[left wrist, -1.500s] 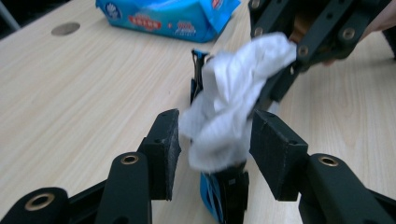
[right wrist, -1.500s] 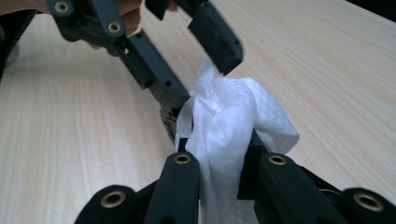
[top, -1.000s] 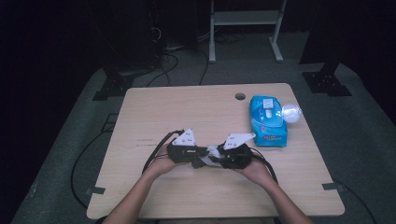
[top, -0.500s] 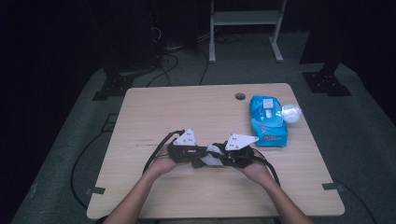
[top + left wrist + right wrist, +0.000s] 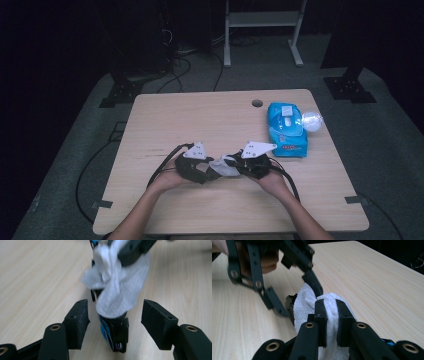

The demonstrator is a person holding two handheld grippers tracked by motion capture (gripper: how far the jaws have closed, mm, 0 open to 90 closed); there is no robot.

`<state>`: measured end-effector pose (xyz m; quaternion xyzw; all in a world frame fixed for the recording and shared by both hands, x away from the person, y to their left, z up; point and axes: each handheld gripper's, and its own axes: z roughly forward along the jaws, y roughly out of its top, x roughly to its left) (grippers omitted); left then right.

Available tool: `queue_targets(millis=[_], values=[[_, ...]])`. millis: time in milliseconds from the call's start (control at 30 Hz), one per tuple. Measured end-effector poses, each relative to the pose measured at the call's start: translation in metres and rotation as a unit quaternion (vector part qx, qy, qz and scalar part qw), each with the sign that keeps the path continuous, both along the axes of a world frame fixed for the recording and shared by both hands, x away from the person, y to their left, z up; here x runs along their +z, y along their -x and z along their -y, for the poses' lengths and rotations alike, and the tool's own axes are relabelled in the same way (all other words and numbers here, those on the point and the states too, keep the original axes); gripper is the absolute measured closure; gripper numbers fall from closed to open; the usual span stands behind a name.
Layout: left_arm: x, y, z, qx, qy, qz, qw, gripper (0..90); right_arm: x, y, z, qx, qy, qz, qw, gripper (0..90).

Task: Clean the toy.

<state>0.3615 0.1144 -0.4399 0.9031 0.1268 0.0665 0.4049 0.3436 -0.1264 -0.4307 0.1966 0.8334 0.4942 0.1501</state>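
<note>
crumpled white wipe (image 5: pixel 329 305), perhaps damp, above table

The two grippers met near the front middle of the table (image 5: pixel 165 117), the left gripper (image 5: pixel 202 170) and the right gripper (image 5: pixel 239 167) nose to nose with a white wipe (image 5: pixel 223 166) bunched between them, so nothing could pass through there. To the right rear, a blue wipes pack (image 5: pixel 286 129) with a crumpled white ball (image 5: pixel 312 120) just beside it blocked that corner. The rear left, the left edge and the front right of the tabletop lay bare and passable, cables trailing off the near edge.
</note>
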Motion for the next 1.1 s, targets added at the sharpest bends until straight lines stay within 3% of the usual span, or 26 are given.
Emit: queue_targets(millis=[100,233,400,567,700,767,900,1100], values=[[-0.004,0.0,0.003,-0.004,-0.02,0.014,0.9997,56.7,0.0,-0.001,0.002,-0.004,-0.009,-0.01,0.9999,81.5],[-0.006,-0.001,0.002,-0.006,-0.03,0.02,0.9993,61.9,0.001,-0.003,0.01,-0.021,-0.016,-0.02,0.9995,81.7],[-0.005,-0.001,0.002,-0.001,-0.036,0.029,0.9989,64.4,0.001,-0.005,0.025,-0.047,-0.014,-0.022,0.9985,81.8],[-0.006,-0.003,0.001,0.002,-0.028,0.024,0.9993,65.6,-0.001,-0.006,0.035,-0.067,-0.014,-0.025,0.9973,81.8],[-0.005,-0.006,0.005,0.012,-0.011,0.007,0.9998,57.5,0.003,-0.002,0.024,-0.054,-0.018,-0.021,0.9982,81.8],[-0.005,-0.008,0.01,0.014,-0.016,0.005,0.9998,54.9,0.005,0.0,0.013,-0.042,-0.019,-0.018,0.9988,81.7],[-0.004,-0.009,0.014,0.015,-0.02,0.013,0.9996,62.0,0.005,0.001,-0.001,-0.027,-0.007,-0.008,0.9996,81.7],[-0.004,-0.012,0.01,0.013,-0.015,0.008,0.9998,64.7,0.002,-0.006,0.029,-0.068,-0.014,-0.016,0.9974,81.8]])
